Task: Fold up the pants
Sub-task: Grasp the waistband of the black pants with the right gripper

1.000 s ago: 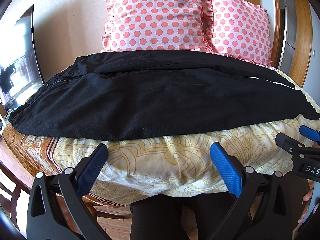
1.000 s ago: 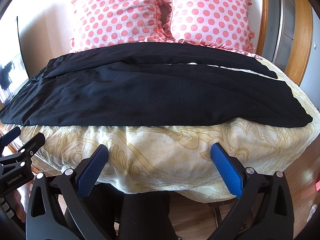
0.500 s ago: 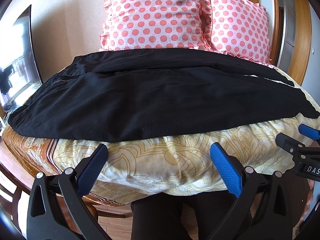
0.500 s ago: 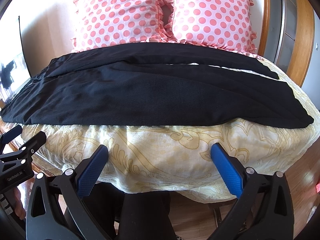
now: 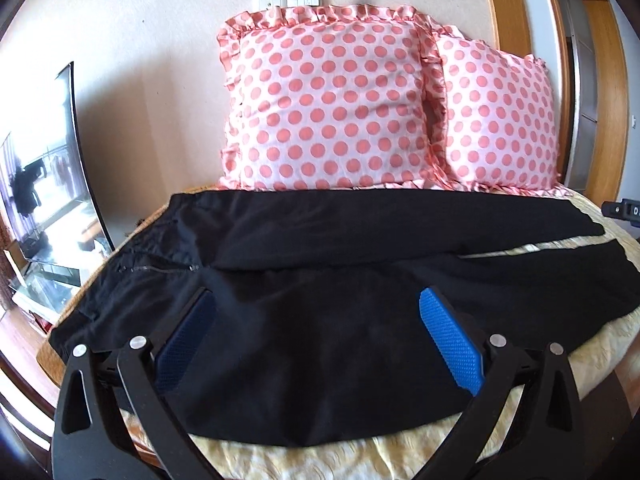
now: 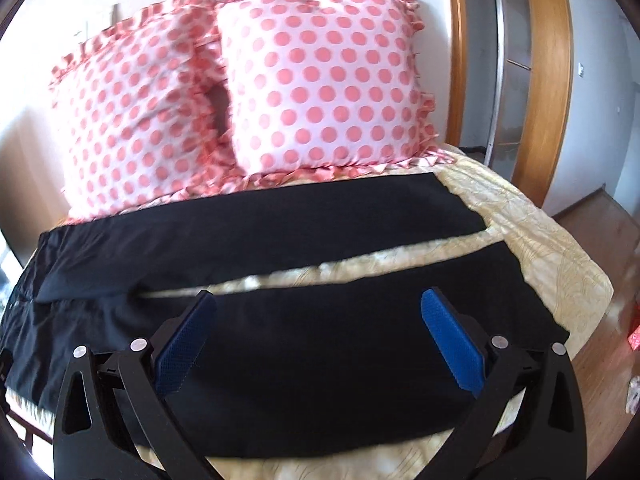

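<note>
both claws spread above black pants laid out flat on a bed

the left claw (image 5: 316, 344) hangs with its blue ribbed pads wide apart over the near leg close to the zipper end, pinching nothing; the right claw (image 6: 320, 344) is just as wide and empty over the same leg nearer the hem. the pants (image 5: 320, 280) lie sideways across the bed (image 6: 540, 240), waist to the left, both legs stretched right with a thin strip of cover showing between them. no fold looks made yet, so joining the legs and doubling them over is all left, i judge. the cloth is matte, soft and limp; the bed cover is pale yellow and crinkled; two frilled pink dotted pillows (image 5: 332, 100) stand behind.
</note>
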Demonstrator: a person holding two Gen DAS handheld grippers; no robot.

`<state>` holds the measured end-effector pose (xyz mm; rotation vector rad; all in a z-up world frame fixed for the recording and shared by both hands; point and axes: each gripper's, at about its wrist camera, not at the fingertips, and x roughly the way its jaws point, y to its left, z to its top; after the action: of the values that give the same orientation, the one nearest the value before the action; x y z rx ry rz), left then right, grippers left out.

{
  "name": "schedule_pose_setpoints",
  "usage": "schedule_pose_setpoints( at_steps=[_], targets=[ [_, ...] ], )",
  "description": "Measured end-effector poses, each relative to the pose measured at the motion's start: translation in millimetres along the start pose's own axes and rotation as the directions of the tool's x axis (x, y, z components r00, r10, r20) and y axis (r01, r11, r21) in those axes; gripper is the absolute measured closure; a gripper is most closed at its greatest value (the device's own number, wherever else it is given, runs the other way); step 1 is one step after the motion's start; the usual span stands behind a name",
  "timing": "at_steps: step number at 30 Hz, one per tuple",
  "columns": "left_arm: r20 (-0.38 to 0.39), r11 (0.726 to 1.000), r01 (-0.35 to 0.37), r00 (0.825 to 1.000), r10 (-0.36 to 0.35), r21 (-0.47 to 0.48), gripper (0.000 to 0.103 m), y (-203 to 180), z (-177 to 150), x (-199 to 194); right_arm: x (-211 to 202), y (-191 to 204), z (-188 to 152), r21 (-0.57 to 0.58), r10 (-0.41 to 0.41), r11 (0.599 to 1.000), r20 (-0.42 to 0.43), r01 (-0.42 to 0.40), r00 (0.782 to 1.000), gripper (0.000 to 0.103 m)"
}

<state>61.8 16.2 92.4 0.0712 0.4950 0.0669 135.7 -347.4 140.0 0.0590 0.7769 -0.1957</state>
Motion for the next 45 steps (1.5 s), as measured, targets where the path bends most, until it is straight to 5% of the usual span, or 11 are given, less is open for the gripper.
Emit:
schedule_pose_setpoints(
  at_steps=[6,9,15,29,32,35,39,45],
  targets=[
    [0.013,1.0,-0.027,1.0,0.027,-0.015,0.002,5,38,45,111,-51,82,0.181,-0.13,0.972,-0.112,0.149,0.985,0.001],
    [0.011,0.998,-0.045,0.999,0.045,-0.033,0.002,7,46,68,161,-67,107,0.221,-0.205,0.945,-0.177,0.242,0.963,0.024],
    [-0.014,0.996,-0.036,0.999,0.035,-0.081,0.002,17,53,103,246,-96,136,0.295,-0.334,0.86,-0.292,0.417,0.896,0.052],
    [-0.084,0.999,0.014,0.996,-0.017,-0.035,0.002,11,39,134,314,-96,139,0.248,-0.491,0.754,-0.404,0.608,0.772,0.054],
    [-0.084,0.999,0.015,0.996,-0.018,-0.036,0.002,11,39,135,312,-92,136,0.233,-0.495,0.77,-0.372,0.594,0.786,0.055],
    [-0.081,0.999,0.013,0.997,-0.017,-0.048,0.002,13,39,134,301,-99,132,0.243,-0.503,0.764,-0.355,0.597,0.788,0.089],
    [-0.076,0.997,0.01,0.997,-0.016,-0.08,0.002,19,40,131,277,-126,122,0.409,-0.333,0.803,-0.295,0.434,0.895,0.099],
    [-0.039,0.991,0.017,0.999,-0.023,-0.135,0.002,35,43,115,213,-131,109,0.458,-0.249,0.842,-0.139,0.285,0.959,0.099]
  ],
)
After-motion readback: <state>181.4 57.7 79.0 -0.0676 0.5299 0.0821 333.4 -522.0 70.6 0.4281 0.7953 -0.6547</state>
